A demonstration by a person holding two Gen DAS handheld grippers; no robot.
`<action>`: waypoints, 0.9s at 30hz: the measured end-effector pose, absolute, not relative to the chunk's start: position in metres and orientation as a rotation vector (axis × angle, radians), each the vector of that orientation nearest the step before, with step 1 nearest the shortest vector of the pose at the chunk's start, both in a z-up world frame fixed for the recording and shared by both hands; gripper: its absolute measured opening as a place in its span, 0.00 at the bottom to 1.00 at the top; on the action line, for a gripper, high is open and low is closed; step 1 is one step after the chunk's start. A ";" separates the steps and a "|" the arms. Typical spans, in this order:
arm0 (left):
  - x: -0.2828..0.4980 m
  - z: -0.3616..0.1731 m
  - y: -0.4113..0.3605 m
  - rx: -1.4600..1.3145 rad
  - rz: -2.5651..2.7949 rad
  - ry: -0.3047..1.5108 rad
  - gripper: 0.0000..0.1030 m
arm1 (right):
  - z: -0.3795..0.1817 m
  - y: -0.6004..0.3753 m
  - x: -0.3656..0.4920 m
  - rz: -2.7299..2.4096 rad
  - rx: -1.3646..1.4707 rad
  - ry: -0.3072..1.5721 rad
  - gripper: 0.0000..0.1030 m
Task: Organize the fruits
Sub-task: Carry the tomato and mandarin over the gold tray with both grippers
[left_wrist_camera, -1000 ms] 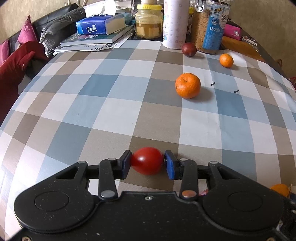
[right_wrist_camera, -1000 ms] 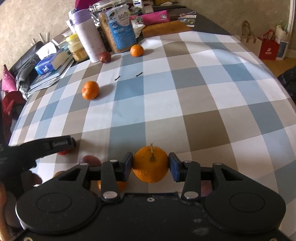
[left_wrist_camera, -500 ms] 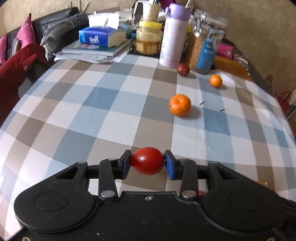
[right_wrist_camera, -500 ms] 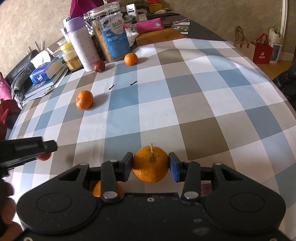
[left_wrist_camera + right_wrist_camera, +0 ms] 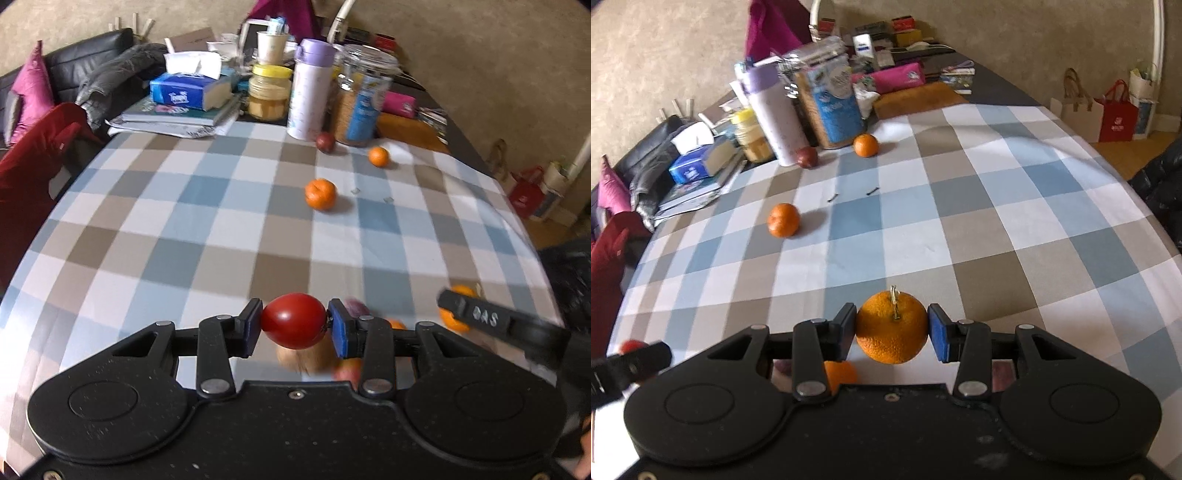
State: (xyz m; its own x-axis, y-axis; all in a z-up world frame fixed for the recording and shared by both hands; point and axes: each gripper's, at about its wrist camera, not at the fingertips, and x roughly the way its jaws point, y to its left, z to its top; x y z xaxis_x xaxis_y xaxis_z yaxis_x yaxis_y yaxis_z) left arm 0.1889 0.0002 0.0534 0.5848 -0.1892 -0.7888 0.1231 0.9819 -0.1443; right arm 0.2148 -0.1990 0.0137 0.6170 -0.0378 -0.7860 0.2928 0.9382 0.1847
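Left claw grips a red tomato between its blue pads, both pressed against the fruit's sides and holding it above the checked table. Right claw clamps a stemmed orange the same way, stalk upward, clear of the cloth. Just under and behind the claws, partly hidden and blurred, lie more fruits: an orange one shows below the right claw's fingers, and a brownish one below the tomato. From the left wrist view the right claw's finger juts in at the right edge with its orange behind it. Farther out on the cloth sits a lone mandarin, with two small dark bits beyond it. Near the far end a dark red fruit rests beside a purple-lidded bottle, and a small mandarin sits before a glass jar.
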 end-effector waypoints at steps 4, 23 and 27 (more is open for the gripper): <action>0.167 0.054 0.003 -0.095 -0.260 0.957 0.46 | 0.030 -0.195 0.189 -0.120 0.328 0.888 0.43; 0.073 0.017 -0.022 0.018 -0.412 1.013 0.46 | 0.036 -0.207 0.064 -0.019 0.350 0.935 0.43; 0.062 0.007 -0.026 0.042 -0.408 1.034 0.46 | 0.027 -0.207 0.048 -0.025 0.345 0.979 0.43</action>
State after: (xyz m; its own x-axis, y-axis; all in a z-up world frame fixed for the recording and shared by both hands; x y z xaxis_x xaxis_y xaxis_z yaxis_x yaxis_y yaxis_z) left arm 0.0625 -0.0265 0.0070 0.4438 -0.3092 -0.8411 0.3480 0.9244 -0.1561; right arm 0.0483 -0.2074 0.0271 0.5623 0.1336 -0.8161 0.1750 0.9453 0.2754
